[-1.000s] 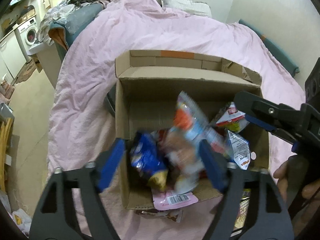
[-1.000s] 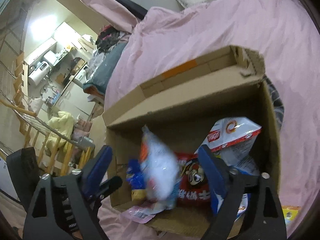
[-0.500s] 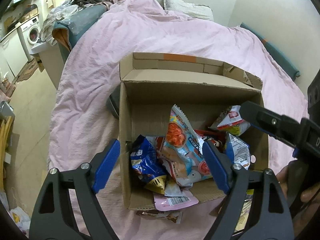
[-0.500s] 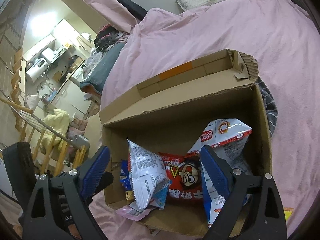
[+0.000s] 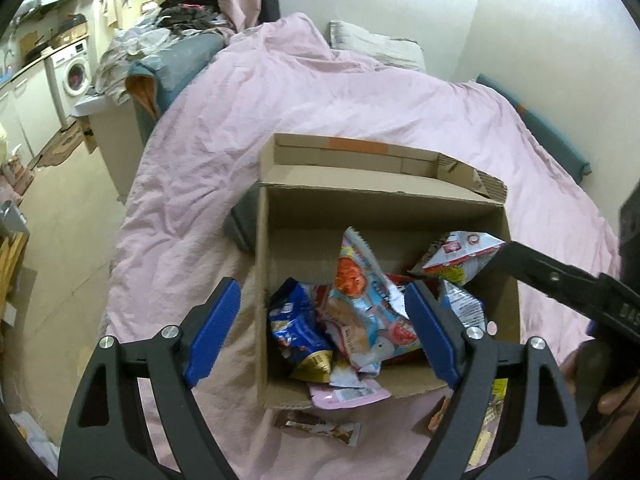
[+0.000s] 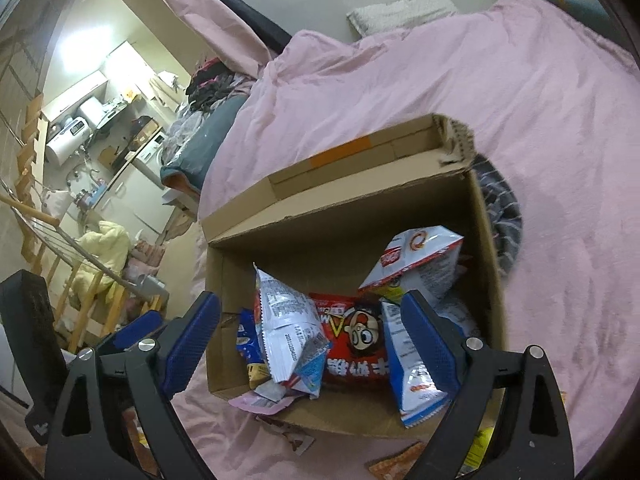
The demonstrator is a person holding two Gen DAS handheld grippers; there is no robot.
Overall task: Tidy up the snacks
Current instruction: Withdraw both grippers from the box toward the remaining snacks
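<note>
An open cardboard box [image 5: 384,200] [image 6: 360,216] sits on a pink bed cover and holds several snack bags. A light blue and orange bag [image 5: 360,304] [image 6: 284,320] leans in the middle, beside a dark blue bag [image 5: 296,328], a red bag [image 6: 352,344] and a white bag [image 5: 460,252] [image 6: 420,252]. My left gripper [image 5: 324,336] is open and empty above the box's near left corner. My right gripper [image 6: 312,344] is open and empty above the box's near edge.
Loose snack packets lie on the cover in front of the box [image 5: 320,428] [image 6: 288,436] and at the near right [image 5: 492,412] [image 6: 400,460]. A pillow [image 5: 376,46] lies at the bed's far end. A washing machine [image 5: 74,72] and clutter stand to the left.
The light blue and orange bag dropped from my left gripper into the box and has settled. Both grippers have pulled back slightly from the box.
</note>
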